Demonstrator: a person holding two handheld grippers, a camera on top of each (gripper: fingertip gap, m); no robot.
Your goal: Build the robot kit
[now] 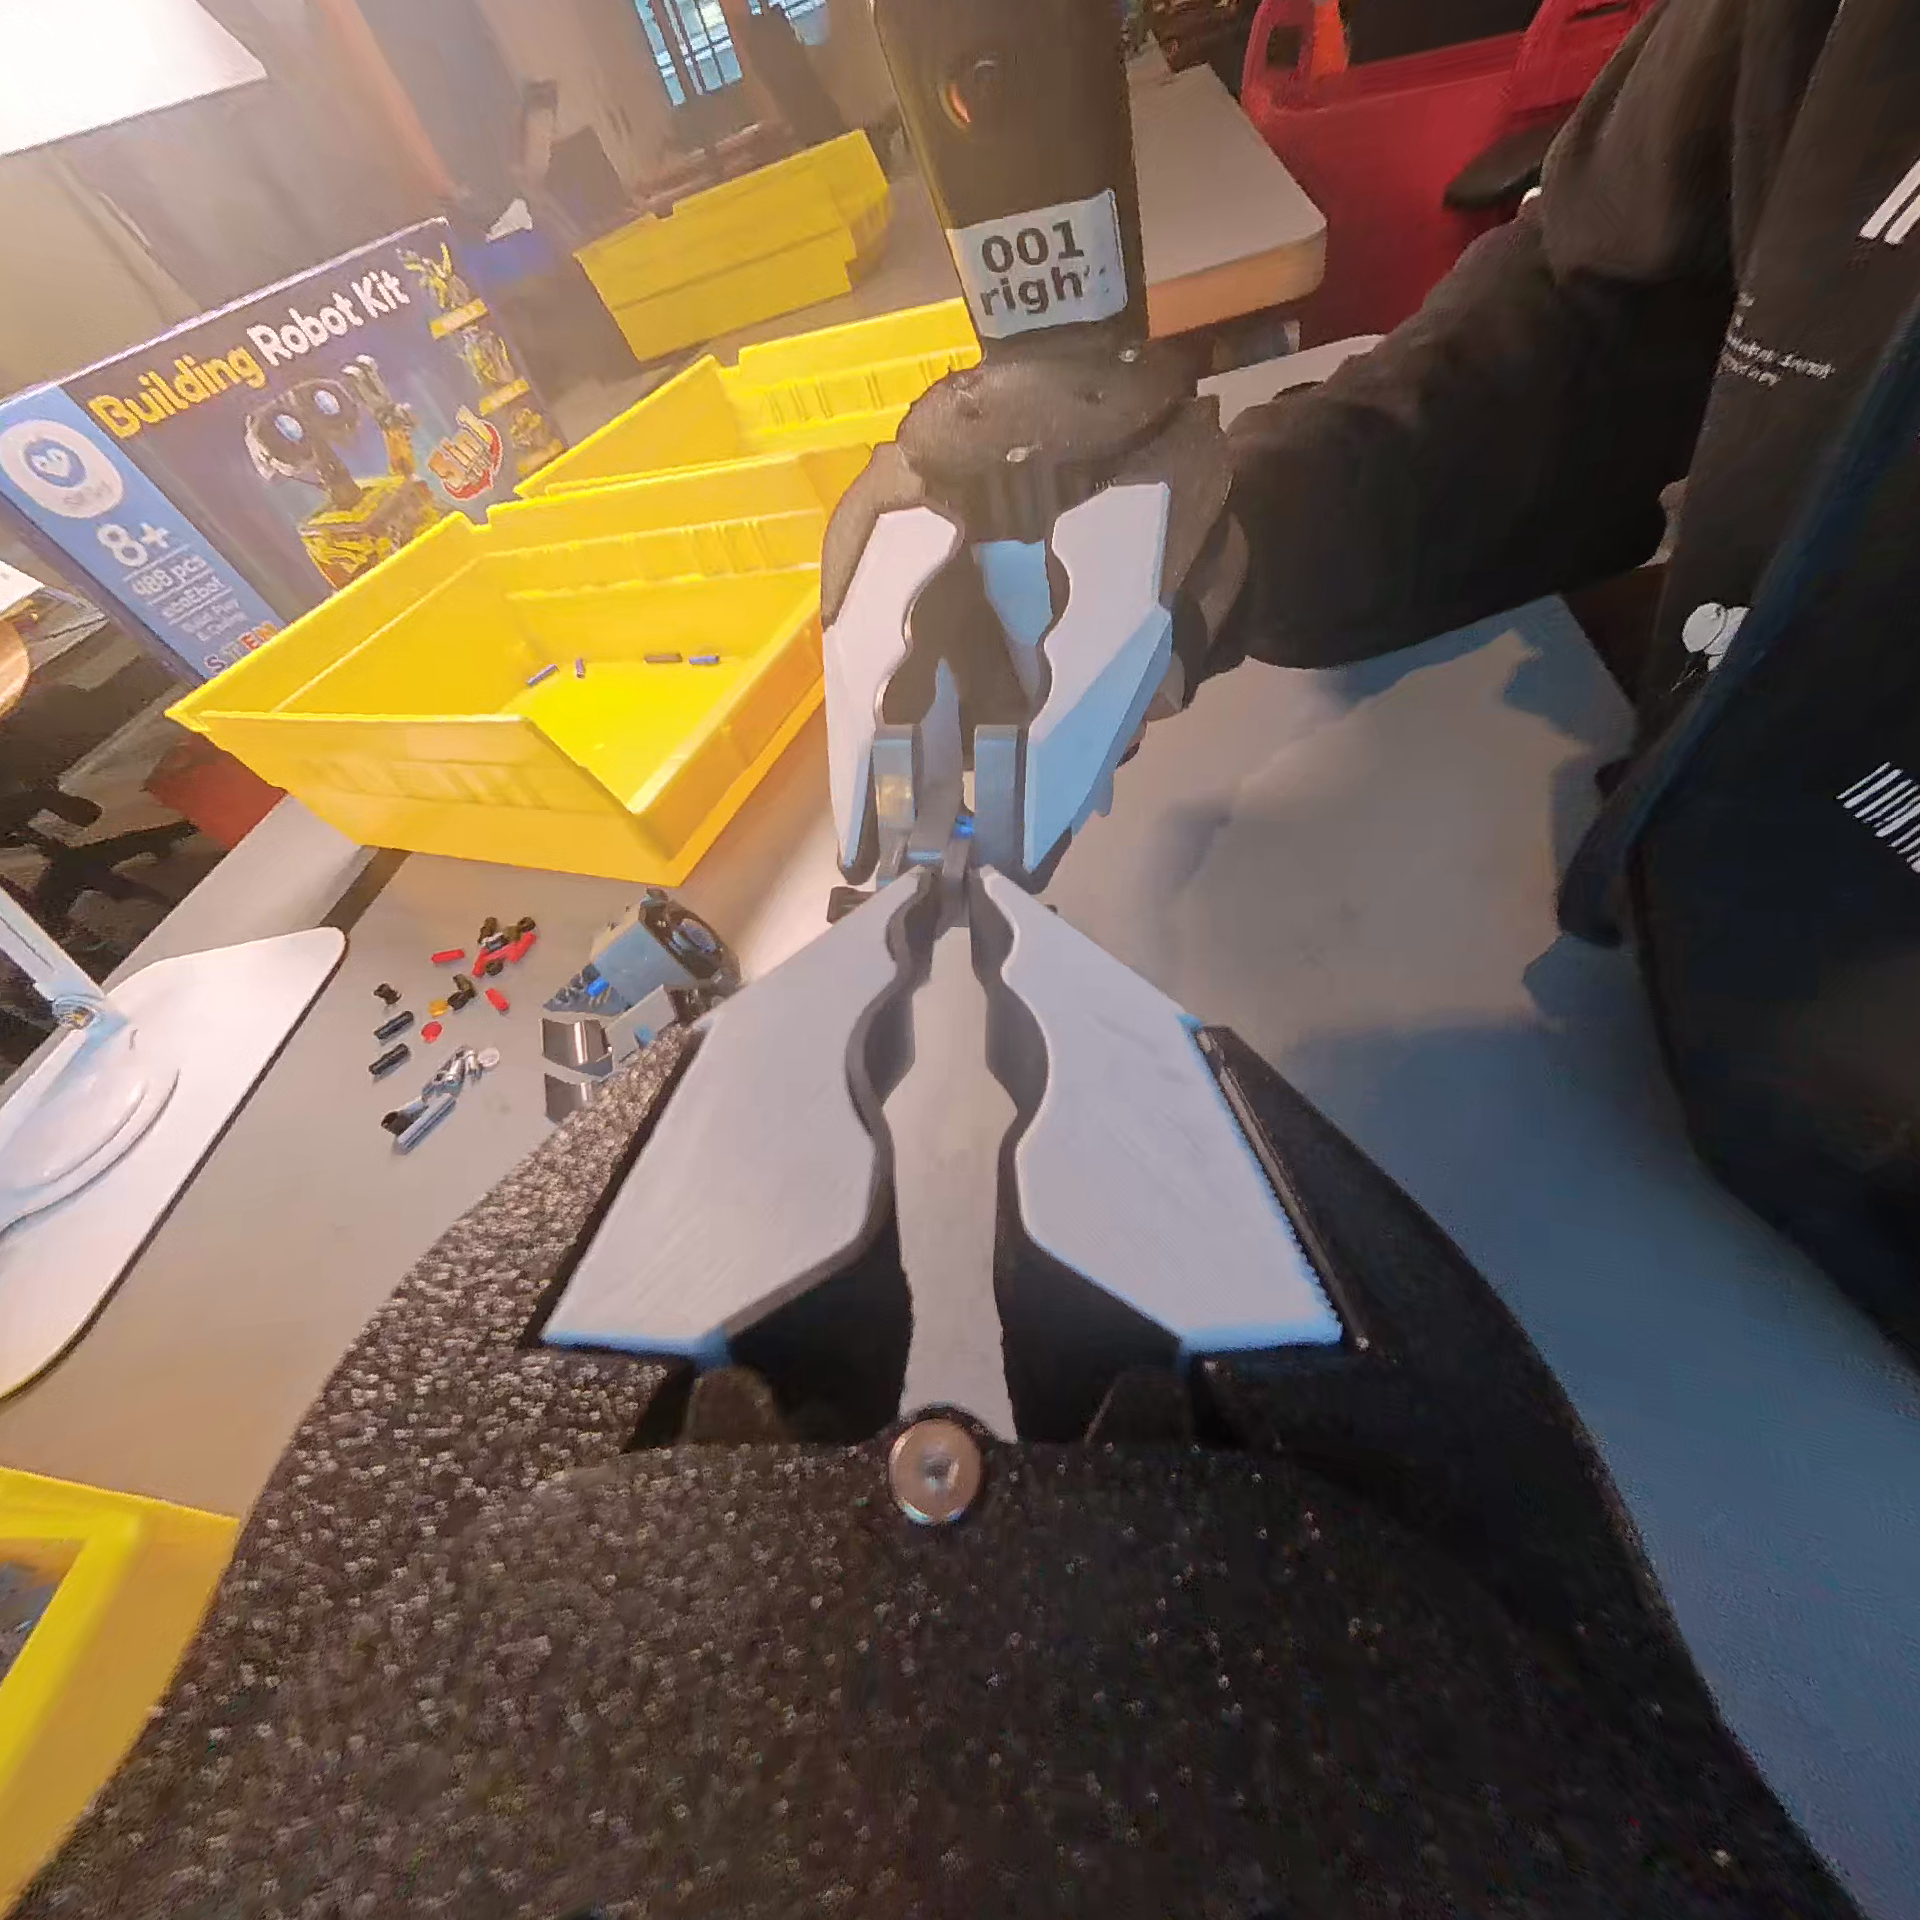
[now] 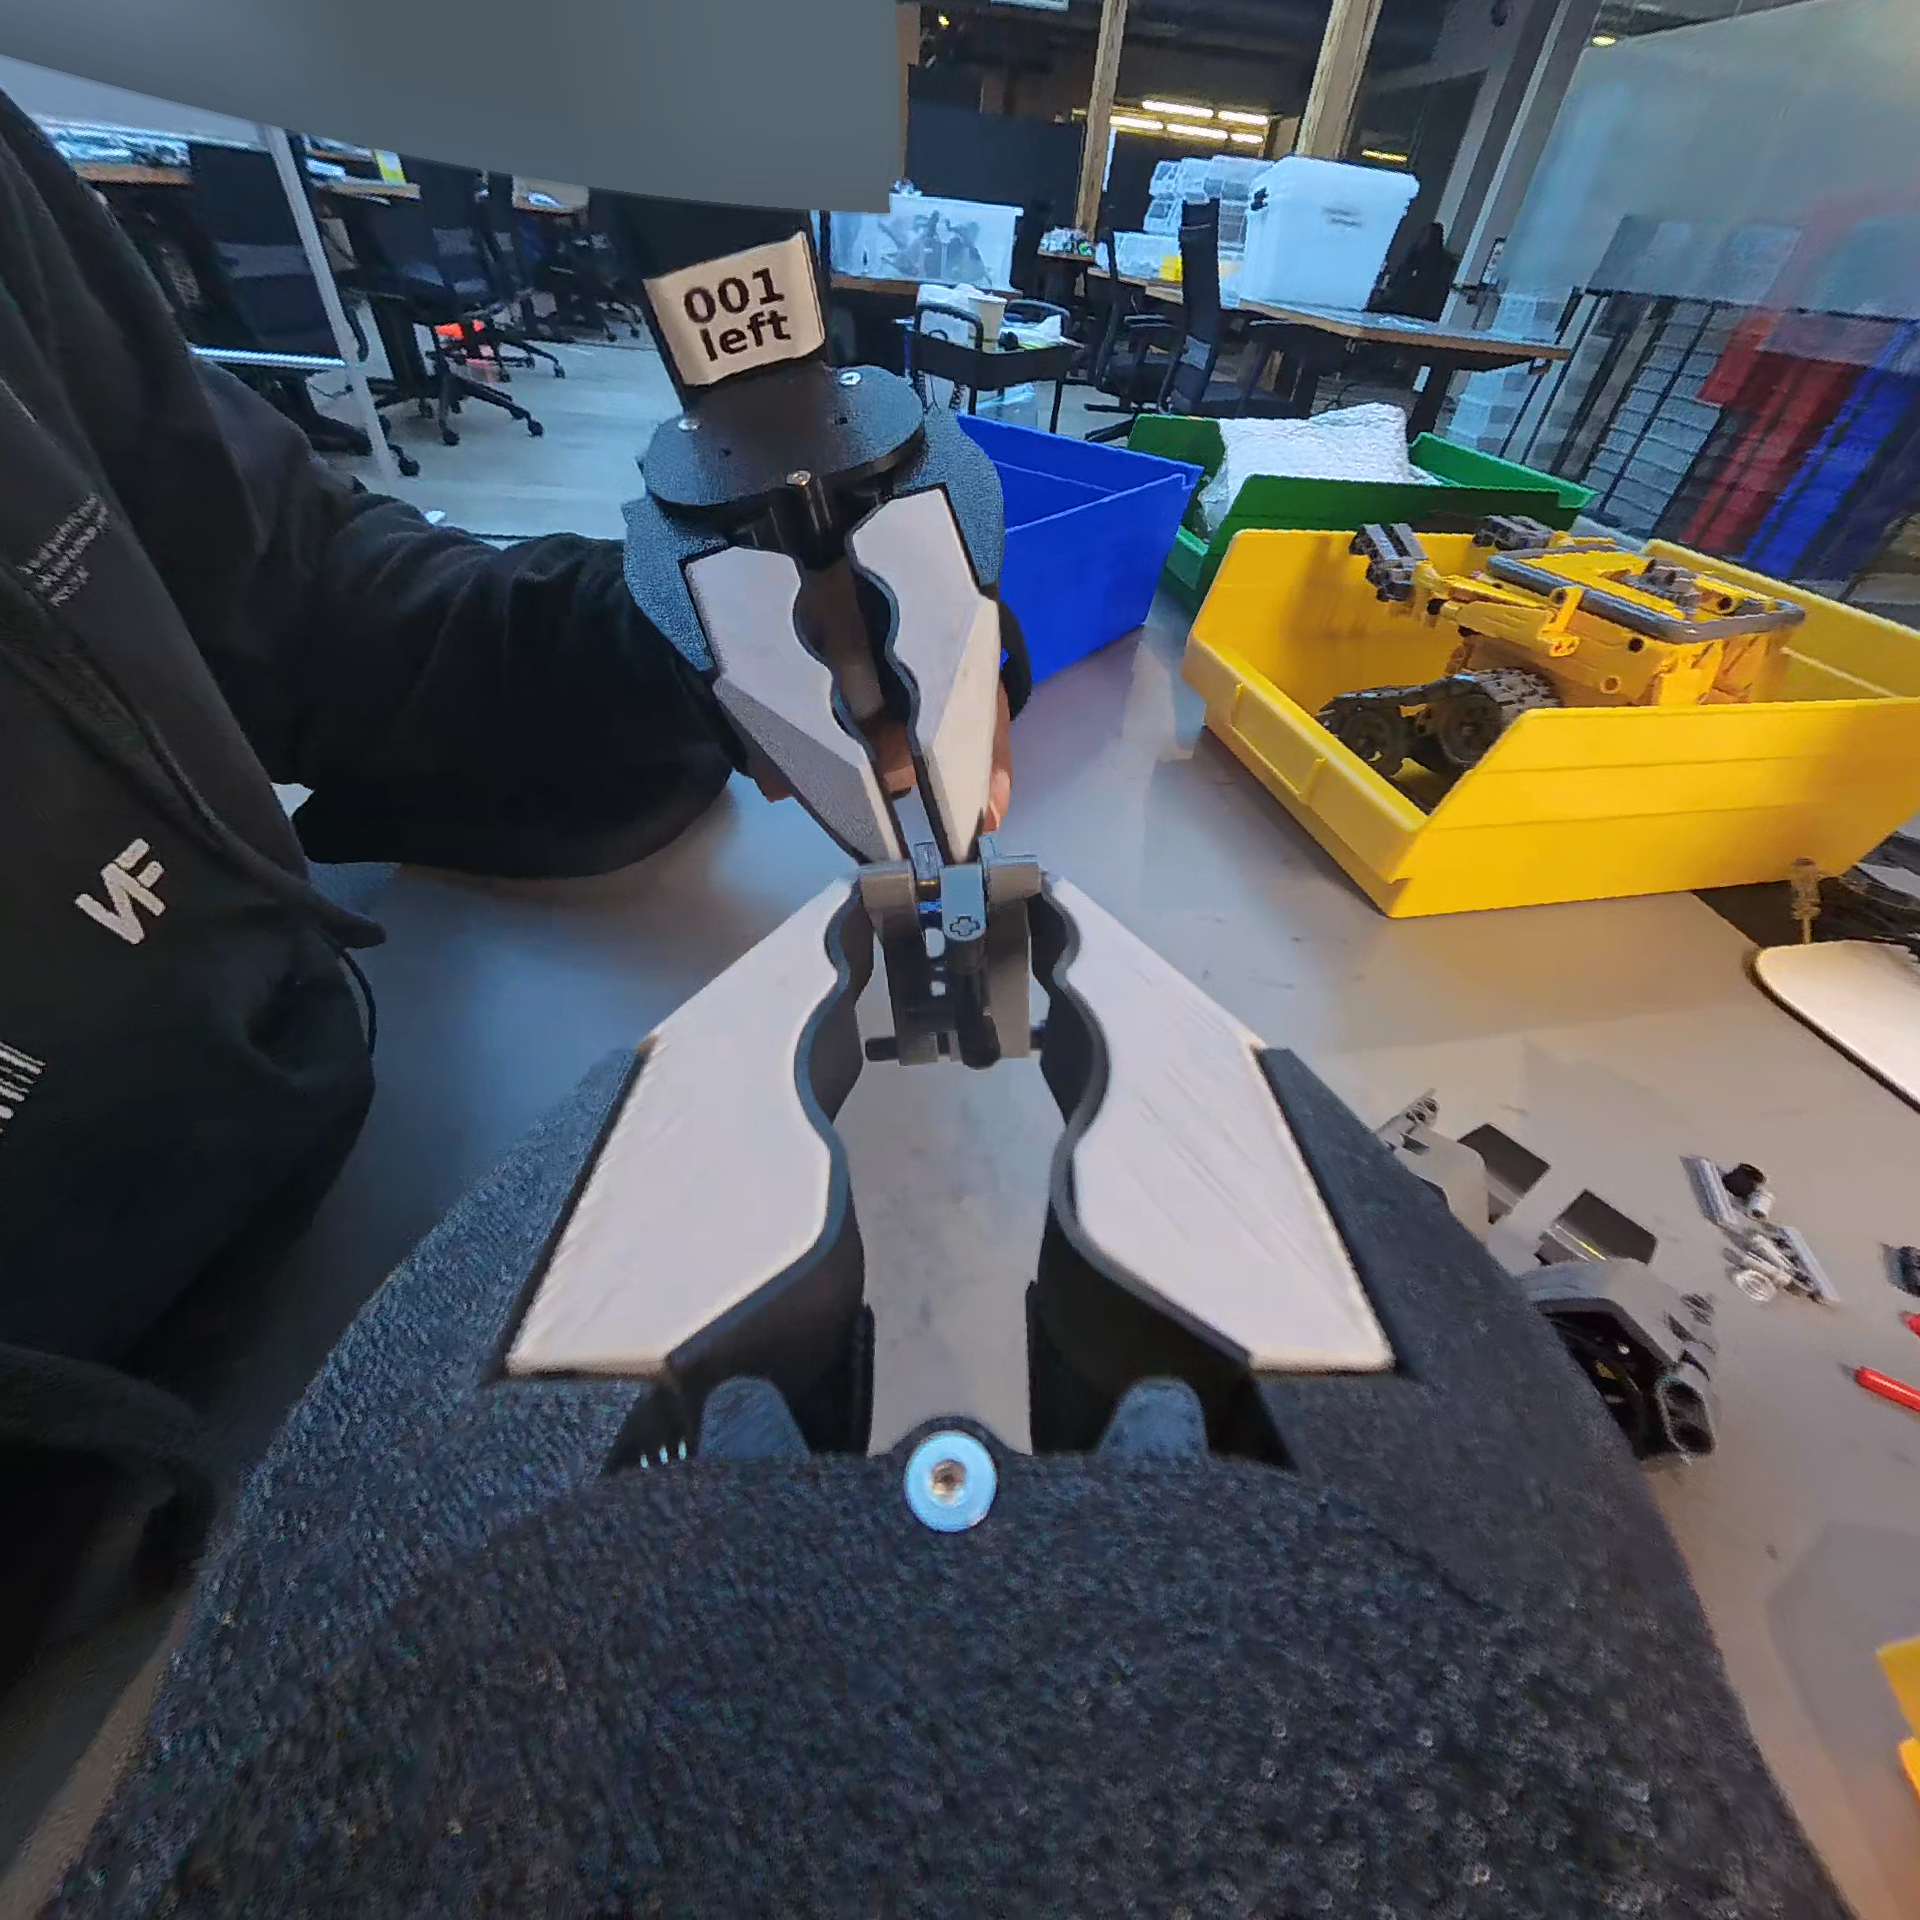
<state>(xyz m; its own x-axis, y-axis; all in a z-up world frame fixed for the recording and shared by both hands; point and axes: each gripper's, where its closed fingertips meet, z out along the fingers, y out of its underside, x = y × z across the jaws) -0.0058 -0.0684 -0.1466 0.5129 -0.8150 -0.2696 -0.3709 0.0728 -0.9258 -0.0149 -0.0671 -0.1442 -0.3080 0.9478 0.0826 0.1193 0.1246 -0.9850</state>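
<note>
The left gripper (image 1: 948,883) is seen with its two fingers brought almost together at the tips, and a small dark part (image 1: 951,857) of the grey assembly (image 2: 951,961) is pinched between them. The right gripper (image 2: 951,935) is held point to point against it; its fingers stand wider apart and are clamped on the two flat sides of that same grey assembly, which is held in the air above the grey table (image 2: 1195,852) between the two grippers. A small blue pin is seen in the assembly, and a dark cross-shaped hole on its front.

To the left of the assembly, in the left wrist view, a half-built grey and blue block (image 1: 623,997) is lying on the table, and just beside it small loose pieces (image 1: 457,987) in red, black and yellow are scattered. A white flat stand base (image 1: 125,1091) is placed further to the left. Behind the loose pieces an open yellow tray (image 1: 499,748) is standing, with a few tiny pins in it, and behind that tray a printed toy box (image 1: 301,416) is set upright, with more yellow trays beside it.

In the right wrist view, to the right of the assembly, a yellow bin (image 2: 1507,821) is seen with a yellow tracked model (image 2: 1538,644) inside. Behind it a green bin (image 2: 1351,499) and a blue bin (image 2: 1081,530) are standing. The sleeves of a person in black are seen behind both grippers.
</note>
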